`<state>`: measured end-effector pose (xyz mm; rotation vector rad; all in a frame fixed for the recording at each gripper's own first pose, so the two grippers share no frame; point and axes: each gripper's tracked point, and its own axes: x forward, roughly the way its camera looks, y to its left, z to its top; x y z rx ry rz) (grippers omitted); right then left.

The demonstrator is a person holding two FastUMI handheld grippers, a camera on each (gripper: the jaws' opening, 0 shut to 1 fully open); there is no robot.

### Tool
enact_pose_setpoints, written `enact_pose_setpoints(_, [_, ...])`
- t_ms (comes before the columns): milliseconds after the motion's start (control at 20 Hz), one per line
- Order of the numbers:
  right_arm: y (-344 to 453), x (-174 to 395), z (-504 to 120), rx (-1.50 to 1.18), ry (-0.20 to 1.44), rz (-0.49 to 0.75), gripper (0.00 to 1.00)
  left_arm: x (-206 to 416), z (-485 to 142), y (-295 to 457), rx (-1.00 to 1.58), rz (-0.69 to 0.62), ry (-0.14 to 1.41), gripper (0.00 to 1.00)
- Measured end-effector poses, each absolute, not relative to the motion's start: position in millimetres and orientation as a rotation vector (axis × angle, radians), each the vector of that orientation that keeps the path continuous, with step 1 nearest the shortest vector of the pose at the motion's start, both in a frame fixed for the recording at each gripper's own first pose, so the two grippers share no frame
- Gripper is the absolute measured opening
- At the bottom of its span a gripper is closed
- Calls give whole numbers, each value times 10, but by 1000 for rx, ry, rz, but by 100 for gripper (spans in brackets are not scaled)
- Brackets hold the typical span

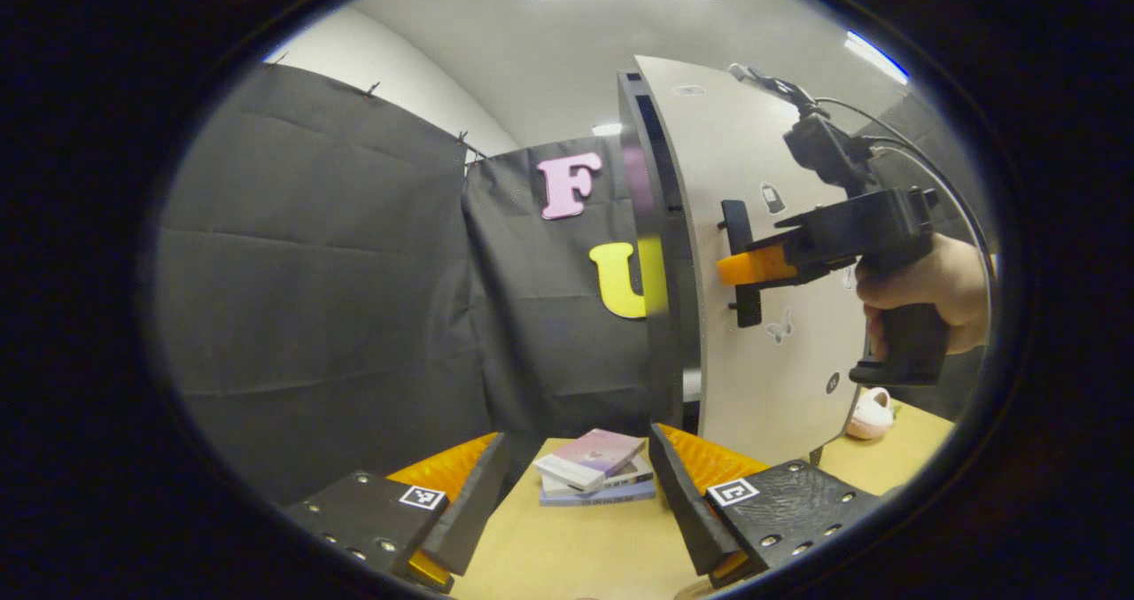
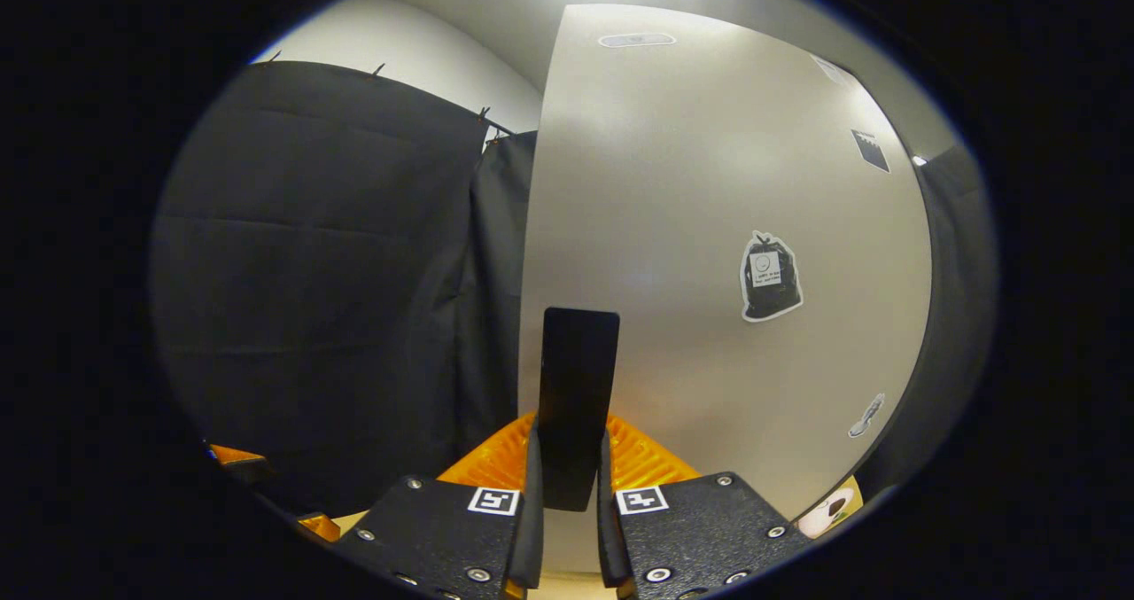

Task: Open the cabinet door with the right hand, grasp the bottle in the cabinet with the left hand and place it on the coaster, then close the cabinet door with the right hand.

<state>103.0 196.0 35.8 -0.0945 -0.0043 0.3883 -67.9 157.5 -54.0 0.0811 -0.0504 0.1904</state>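
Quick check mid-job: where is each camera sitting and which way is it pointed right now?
Left gripper view: rides the left gripper, jaws open, above the table with books, facing the cabinet door edge-on; the right gripper and the hand holding it show at the handle.
Right gripper view: rides the right gripper, facing the door closely, fingers clamped on the handle.
Shared: door, handle, right gripper.
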Motion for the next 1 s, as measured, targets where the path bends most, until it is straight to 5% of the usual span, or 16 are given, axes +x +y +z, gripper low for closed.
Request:
enact_pose_setpoints(700, [1738, 805, 303, -84, 43, 637, 26, -1239, -390, 933, 93, 305, -13, 91])
enact_pose_setpoints(750, [1719, 800, 299, -84, 41, 657, 27, -1259, -363, 877, 92, 306, -15, 83])
enact_pose_setpoints(800, [1699, 788, 292, -78, 45, 672, 26, -1241, -381, 860, 93, 310, -16, 91])
enact_pose_setpoints(950, [1621, 787, 292, -74, 53, 702, 26, -1288, -319, 682, 104, 319, -17, 91])
enact_pose_setpoints(1000, [1597, 806, 300, -76, 52, 716, 24, -1300, -291, 621, 111, 320, -19, 83])
